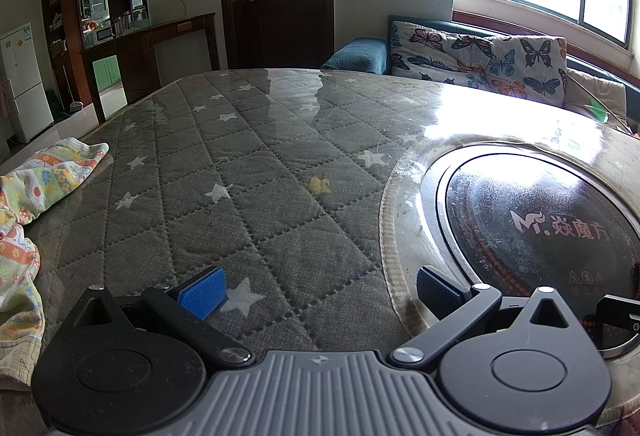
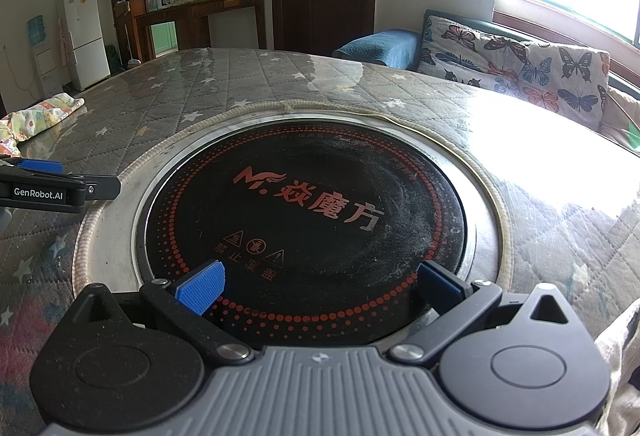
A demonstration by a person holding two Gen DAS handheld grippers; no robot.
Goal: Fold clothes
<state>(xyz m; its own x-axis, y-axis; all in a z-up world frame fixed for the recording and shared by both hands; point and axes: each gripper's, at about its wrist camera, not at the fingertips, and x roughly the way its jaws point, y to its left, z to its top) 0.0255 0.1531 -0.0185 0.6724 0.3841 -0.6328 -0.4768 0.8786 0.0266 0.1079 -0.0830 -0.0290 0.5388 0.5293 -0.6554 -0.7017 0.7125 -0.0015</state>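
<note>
The cloth (image 1: 28,196) is cut off at my left view's edge, at nine o'clock on the table (image 1: 260,156); it lies crumpled, with a colourful print. My left gripper (image 1: 320,292) and right gripper (image 2: 320,288) are both spread wide and hold nothing.

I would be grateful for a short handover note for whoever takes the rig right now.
Left gripper: jaws open, empty, over the quilted table cover.
Right gripper: jaws open, empty, over the round black hotplate set in the table.
Patterned garment: crumpled at the table's left edge, left of the left gripper, untouched.
Done: nothing visibly folded.
Left: grasp the garment, spread it flat, fold it.
</note>
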